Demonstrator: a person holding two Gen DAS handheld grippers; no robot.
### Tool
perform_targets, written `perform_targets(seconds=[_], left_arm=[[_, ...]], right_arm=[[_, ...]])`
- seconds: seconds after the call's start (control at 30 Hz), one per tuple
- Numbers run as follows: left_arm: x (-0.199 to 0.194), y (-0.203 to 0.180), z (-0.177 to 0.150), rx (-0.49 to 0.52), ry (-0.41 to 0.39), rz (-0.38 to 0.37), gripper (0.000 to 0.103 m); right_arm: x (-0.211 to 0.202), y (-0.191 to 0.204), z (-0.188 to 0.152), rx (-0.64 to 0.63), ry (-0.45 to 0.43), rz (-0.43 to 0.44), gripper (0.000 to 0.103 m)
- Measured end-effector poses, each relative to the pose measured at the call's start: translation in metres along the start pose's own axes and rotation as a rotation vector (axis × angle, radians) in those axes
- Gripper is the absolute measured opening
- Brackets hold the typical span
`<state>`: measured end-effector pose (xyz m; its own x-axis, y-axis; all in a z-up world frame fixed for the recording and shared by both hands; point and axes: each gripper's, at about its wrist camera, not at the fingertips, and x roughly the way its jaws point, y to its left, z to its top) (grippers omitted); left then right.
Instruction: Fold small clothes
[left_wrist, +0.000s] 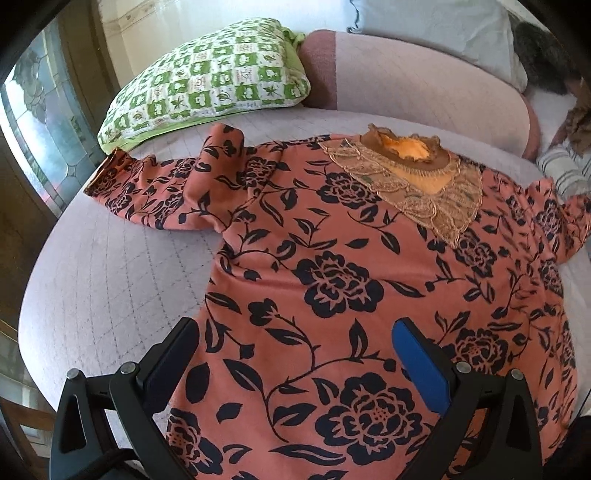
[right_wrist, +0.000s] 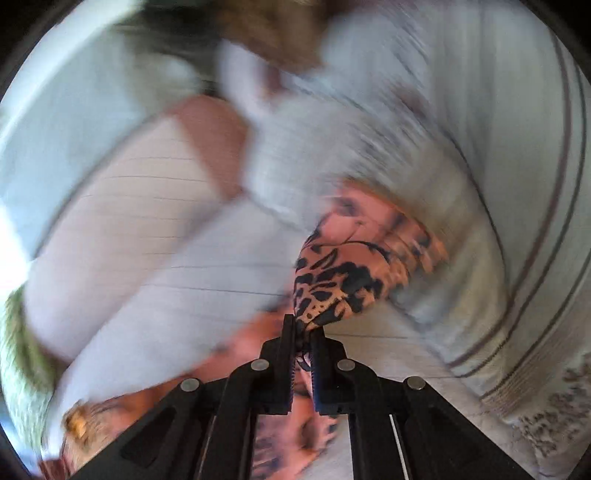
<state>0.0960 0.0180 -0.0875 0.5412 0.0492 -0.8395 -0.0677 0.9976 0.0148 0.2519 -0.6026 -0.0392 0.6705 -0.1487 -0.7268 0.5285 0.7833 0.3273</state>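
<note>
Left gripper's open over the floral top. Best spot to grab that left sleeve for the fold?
Take the floral top's left sleeve at the cuff, coming in from the pillow side. The sleeve lies stretched outward on the bed, its cuff end free, easy to pinch. The left gripper is open; the right gripper is shut on the other sleeve.

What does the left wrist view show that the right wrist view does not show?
Only the left wrist view shows the whole floral shirt spread flat, its lace collar, the green checked pillow and the open left gripper above the hem. Only the right wrist view shows the right gripper shut on a bunched sleeve, strongly blurred. Both show the same shirt and the pale quilted bed cover.
</note>
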Motion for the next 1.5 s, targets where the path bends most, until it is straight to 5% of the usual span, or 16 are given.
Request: perform_targets(seconds=[0.23,0.43,0.5,0.53,0.57,0.67,0.8,0.9,1.0,1.1,1.13,1.27,1.4,1.5], left_arm=[[-0.022,0.019,-0.009,-0.058,-0.046,-0.052,0.103],[-0.032,0.053,-0.016,-0.112,-0.070,-0.035,0.103],[-0.029,0.065,-0.018,-0.131,-0.064,-0.023,0.103],[-0.027,0.071,-0.018,-0.135,-0.058,-0.008,0.103],[-0.024,0.075,-0.017,-0.141,-0.050,0.001,0.103],[-0.017,0.080,-0.011,-0.112,-0.048,0.021,0.103],[0.008,0.063,0.021,-0.042,-0.052,-0.005,0.103],[0.044,0.040,0.063,-0.009,-0.014,-0.092,0.103],[0.078,0.024,0.092,0.019,0.013,-0.058,0.096],[0.112,0.017,0.112,0.038,0.053,-0.012,0.059],[0.126,0.019,0.116,0.015,0.100,-0.043,0.031],[0.130,0.018,0.125,-0.019,0.094,-0.091,0.005],[0.103,0.010,0.132,0.025,-0.048,-0.037,0.004],[0.131,0.006,0.123,0.050,0.056,-0.028,0.003]], right_arm=[[-0.124,0.178,-0.029,-0.275,-0.087,0.346,0.007],[-0.145,0.319,-0.142,-0.378,0.053,0.585,0.010],[-0.110,0.355,-0.193,-0.433,0.187,0.615,0.025],[-0.081,0.372,-0.221,-0.493,0.302,0.632,0.065],[-0.064,0.375,-0.240,-0.508,0.370,0.606,0.085],[-0.049,0.344,-0.266,-0.464,0.426,0.597,0.085],[-0.054,0.264,-0.249,-0.385,0.321,0.503,0.086],[-0.046,0.223,-0.225,-0.321,0.298,0.442,0.088],[-0.034,0.202,-0.208,-0.275,0.302,0.407,0.088],[-0.032,0.172,-0.200,-0.239,0.287,0.403,0.088],[-0.026,0.170,-0.204,-0.242,0.285,0.388,0.088],[-0.001,0.152,-0.203,-0.222,0.281,0.301,0.088],[0.016,0.139,-0.188,-0.145,0.294,0.322,0.088],[0.039,0.133,-0.185,-0.099,0.362,0.343,0.084]])
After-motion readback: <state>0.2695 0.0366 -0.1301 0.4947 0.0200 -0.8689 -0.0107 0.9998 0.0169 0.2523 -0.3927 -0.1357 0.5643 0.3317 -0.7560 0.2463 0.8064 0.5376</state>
